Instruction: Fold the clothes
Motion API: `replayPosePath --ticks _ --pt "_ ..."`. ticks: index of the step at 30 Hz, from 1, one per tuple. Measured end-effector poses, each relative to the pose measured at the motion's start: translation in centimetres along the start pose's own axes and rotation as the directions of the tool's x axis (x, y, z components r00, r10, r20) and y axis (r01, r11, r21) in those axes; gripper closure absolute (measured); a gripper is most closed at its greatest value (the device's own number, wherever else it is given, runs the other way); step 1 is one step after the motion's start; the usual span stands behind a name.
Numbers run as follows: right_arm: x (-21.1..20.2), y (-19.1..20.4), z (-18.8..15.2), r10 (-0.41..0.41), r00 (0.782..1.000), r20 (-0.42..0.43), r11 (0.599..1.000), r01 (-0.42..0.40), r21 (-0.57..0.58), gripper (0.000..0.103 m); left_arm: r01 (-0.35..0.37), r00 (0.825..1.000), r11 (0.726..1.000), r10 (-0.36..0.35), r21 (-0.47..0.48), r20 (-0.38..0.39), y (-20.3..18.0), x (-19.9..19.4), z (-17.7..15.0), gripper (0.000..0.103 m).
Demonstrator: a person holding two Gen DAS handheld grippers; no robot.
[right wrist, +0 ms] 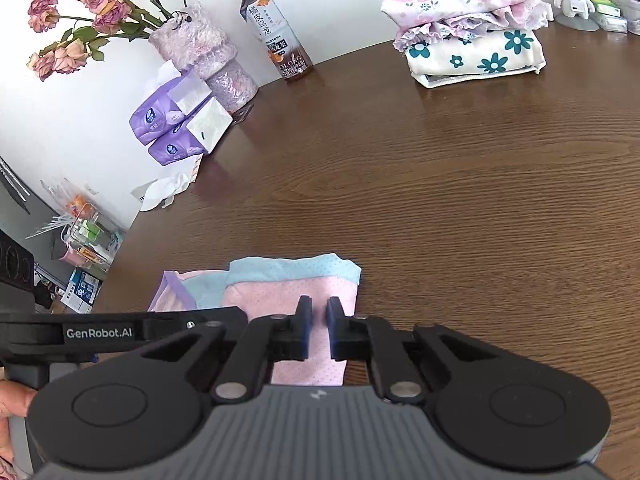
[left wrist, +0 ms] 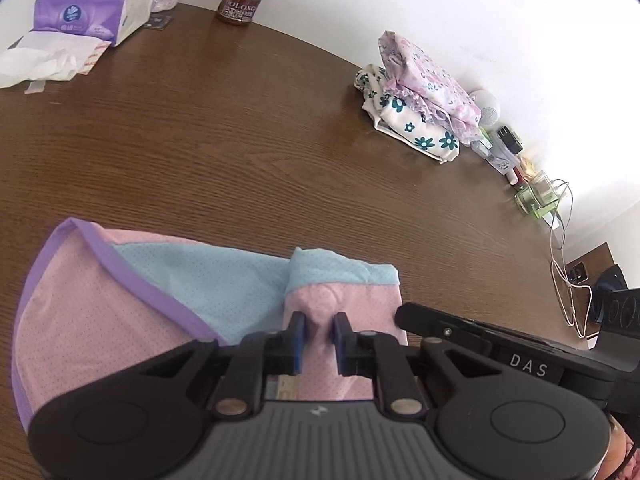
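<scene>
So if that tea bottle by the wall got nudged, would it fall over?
Probably, fairly easily. The tea bottle is tall and narrow on a small base, standing on a smooth wooden table. It looks only partly full, so likely light. Once down, its round body would probably roll.

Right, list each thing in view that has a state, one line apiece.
Left gripper: jaws slightly apart, a bump of pink cloth between them, grip unclear.
Right gripper: jaws slightly apart over the garment, grip unclear.
Pink and blue garment: partly folded, right end turned over, lying on the table.
Floral clothes: folded and stacked.
Tea bottle: upright, capped.
Tissue pack: open, tissue pulled out.
</scene>
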State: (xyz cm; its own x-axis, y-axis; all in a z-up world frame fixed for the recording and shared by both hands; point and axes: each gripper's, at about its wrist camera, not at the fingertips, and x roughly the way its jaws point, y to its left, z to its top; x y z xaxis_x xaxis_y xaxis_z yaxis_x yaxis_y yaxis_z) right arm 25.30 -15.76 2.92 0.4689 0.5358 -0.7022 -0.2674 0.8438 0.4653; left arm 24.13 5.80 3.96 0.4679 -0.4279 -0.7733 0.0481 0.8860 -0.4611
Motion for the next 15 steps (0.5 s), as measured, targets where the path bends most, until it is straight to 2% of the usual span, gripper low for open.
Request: replayPosePath --ticks 1,3,4,5,8,10,11,12,15 --pt "-0.1 0.0 0.0 0.001 1.0 0.0 1.0 -0.001 -0.002 0.095 -0.007 1.0 1.0 0.007 0.002 0.006 0.0 -0.2 -0.1 0.073" --pt "-0.2 0.0 -0.1 0.001 1.0 -0.001 1.0 -0.001 -0.008 0.087 -0.013 1.0 1.0 0.013 0.008 0.016 -0.1 -0.6 -0.3 0.052" --pt "-0.3 0.0 -0.2 0.0 1.0 -0.003 1.0 0.0 -0.012 0.081 -0.016 1.0 1.0 0.016 0.01 0.017 -0.1 -0.7 -0.4 0.052" --pt "-0.4 0.0 -0.3 -0.001 1.0 -0.005 1.0 0.001 -0.015 0.069 -0.016 1.0 1.0 0.016 0.016 0.016 -0.2 -0.7 -0.4 0.052" --pt "-0.6 0.1 -0.5 -0.003 1.0 -0.01 1.0 0.003 -0.027 0.069 -0.009 1.0 1.0 0.009 0.027 -0.002 -0.2 -0.5 -0.6 0.056" --pt "-0.4 0.1 -0.6 0.014 1.0 -0.028 0.999 -0.015 -0.03 0.077 0.007 1.0 1.0 -0.006 0.021 -0.016 0.0 -0.1 -0.7 0.067" --pt "-0.3 0.1 -0.7 0.013 0.999 -0.032 0.999 -0.014 -0.031 0.079 0.015 1.0 1.0 -0.014 0.018 -0.017 0.2 0.0 -0.7 0.082" --pt "-0.2 0.2 -0.8 0.013 0.999 -0.037 0.999 -0.014 -0.032 0.081 0.022 1.0 1.0 -0.021 0.016 -0.017 0.3 0.1 -0.8 0.087" --pt "-0.5 0.2 -1.2 0.02 0.999 -0.041 0.999 -0.021 -0.033 0.093 0.03 0.999 1.0 -0.03 0.01 -0.016 0.5 0.0 -0.9 0.085"
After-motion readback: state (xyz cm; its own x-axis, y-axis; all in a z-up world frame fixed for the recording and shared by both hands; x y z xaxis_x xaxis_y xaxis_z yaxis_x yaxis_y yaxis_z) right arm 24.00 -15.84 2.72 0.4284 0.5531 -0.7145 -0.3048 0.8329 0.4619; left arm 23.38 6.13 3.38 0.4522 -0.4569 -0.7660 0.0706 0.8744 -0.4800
